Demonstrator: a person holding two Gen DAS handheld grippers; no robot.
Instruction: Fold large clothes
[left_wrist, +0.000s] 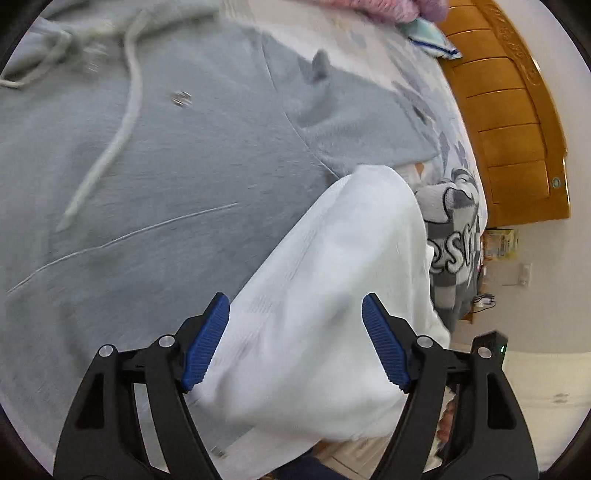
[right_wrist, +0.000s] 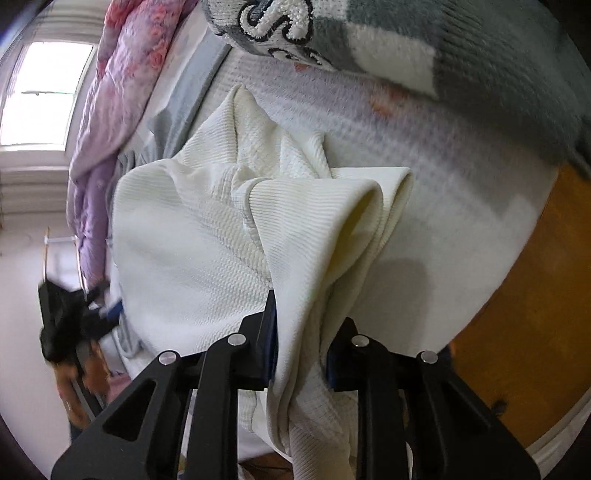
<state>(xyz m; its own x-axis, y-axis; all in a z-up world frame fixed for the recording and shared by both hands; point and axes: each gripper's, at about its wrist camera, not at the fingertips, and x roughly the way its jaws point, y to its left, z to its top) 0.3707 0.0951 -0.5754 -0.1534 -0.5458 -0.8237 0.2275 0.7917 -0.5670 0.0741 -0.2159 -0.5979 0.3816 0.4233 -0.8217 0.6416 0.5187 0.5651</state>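
A white textured garment (left_wrist: 332, 295) lies over the bed's near edge, partly on a grey hoodie (left_wrist: 166, 166). My left gripper (left_wrist: 295, 339) hovers above the white cloth with its blue pads (left_wrist: 205, 347) wide apart and nothing pinched: open. In the right wrist view the same white garment (right_wrist: 221, 229) is bunched into folds, and my right gripper (right_wrist: 301, 347) is shut on a gathered ribbed edge of it. The cloth hides most of the right pads. The left gripper (right_wrist: 74, 317) shows as a dark blur at the left edge of the right wrist view.
A grey-and-white checked knit (left_wrist: 454, 229) with raised lettering lies on the bed beside the white garment. A pink-purple quilt (right_wrist: 122, 110) is heaped further along. The orange wooden headboard (left_wrist: 509, 122) bounds the bed. A window (right_wrist: 40, 92) is behind.
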